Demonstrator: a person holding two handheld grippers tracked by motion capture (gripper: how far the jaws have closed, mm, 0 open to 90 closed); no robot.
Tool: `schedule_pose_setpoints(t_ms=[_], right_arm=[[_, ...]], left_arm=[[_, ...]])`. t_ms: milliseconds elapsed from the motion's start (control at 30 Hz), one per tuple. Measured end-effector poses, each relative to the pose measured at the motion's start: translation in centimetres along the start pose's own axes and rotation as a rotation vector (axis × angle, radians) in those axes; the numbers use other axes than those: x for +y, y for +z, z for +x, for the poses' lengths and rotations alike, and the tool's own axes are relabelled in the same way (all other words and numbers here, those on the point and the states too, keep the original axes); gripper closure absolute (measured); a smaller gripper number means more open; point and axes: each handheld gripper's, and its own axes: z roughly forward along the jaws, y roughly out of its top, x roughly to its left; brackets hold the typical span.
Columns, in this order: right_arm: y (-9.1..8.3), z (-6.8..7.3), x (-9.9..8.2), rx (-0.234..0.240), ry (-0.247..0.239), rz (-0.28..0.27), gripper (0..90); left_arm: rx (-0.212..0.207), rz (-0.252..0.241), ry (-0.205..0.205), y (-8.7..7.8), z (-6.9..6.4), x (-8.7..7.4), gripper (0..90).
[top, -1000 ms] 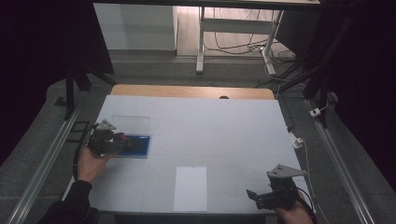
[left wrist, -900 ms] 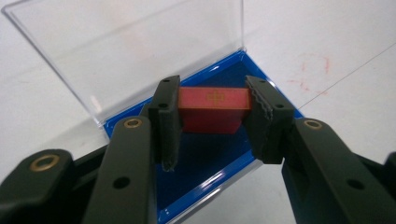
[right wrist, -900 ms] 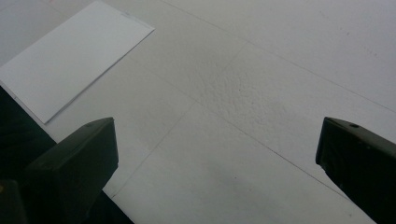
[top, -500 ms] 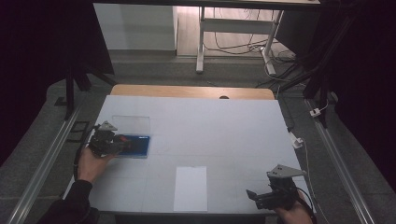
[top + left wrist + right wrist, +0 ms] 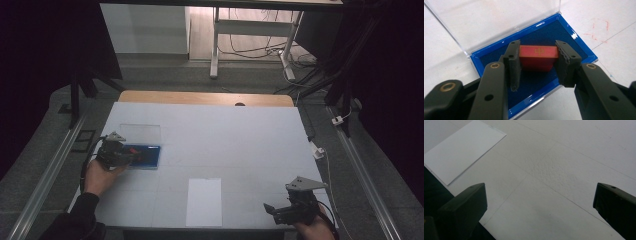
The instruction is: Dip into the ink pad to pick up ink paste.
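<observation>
A small red block (image 5: 537,58) with a gold cross on its top sits between the pads of my left gripper (image 5: 538,50), which is shut on it. The block is over the dark blue lining of an open blue case (image 5: 579,47), whose clear lid (image 5: 486,22) lies flat behind it. From above, the left gripper (image 5: 131,154) reaches over the blue case (image 5: 151,156) at the table's left side. My right gripper (image 5: 272,212) rests at the front right corner, jaws wide apart and nothing between them (image 5: 540,202).
A white paper sheet (image 5: 204,200) lies near the front edge, left of the right gripper, and appears in the right gripper view (image 5: 461,152). The white table top (image 5: 225,135) has a wooden strip along its far edge. Faint red marks (image 5: 599,27) lie beside the case.
</observation>
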Motion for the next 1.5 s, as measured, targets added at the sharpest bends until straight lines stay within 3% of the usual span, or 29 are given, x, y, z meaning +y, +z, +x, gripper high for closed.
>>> schedule_pose_setpoints(t_ms=[267, 500, 833, 933, 967, 1100, 1367, 1500], right_arm=[[0.0, 0.0, 0.0, -0.001, -0.001, 0.002, 0.0], [0.0, 0.0, 0.0, -0.002, 0.002, -0.003, 0.0], [0.1, 0.0, 0.0, -0.002, -0.001, 0.004, 0.0], [0.1, 0.0, 0.0, -0.001, 0.000, 0.003, 0.0], [0.0, 0.0, 0.0, -0.002, 0.000, 0.004, 0.0], [0.0, 0.0, 0.0, -0.002, 0.001, 0.003, 0.0], [0.0, 0.0, 0.0, -0.002, 0.002, 0.003, 0.0], [0.0, 0.0, 0.0, -0.001, 0.001, 0.002, 0.0]], left_arm=[[0.044, 0.004, 0.017, 0.0, -0.8, -0.1, 58.7], [-0.016, -0.011, -0.045, -0.1, 0.2, -0.4, 58.6], [0.066, 0.020, 0.020, 0.0, -1.1, 0.0, 58.6], [0.049, 0.014, 0.003, 0.0, -0.8, 0.0, 58.6], [0.024, 0.005, -0.026, 0.0, -0.4, -0.2, 58.6], [0.008, 0.000, -0.045, 0.0, -0.2, -0.2, 58.5], [0.014, 0.016, -0.030, -0.1, -0.3, 0.0, 58.3], [0.039, 0.026, -0.003, -0.2, -0.6, 0.2, 58.2]])
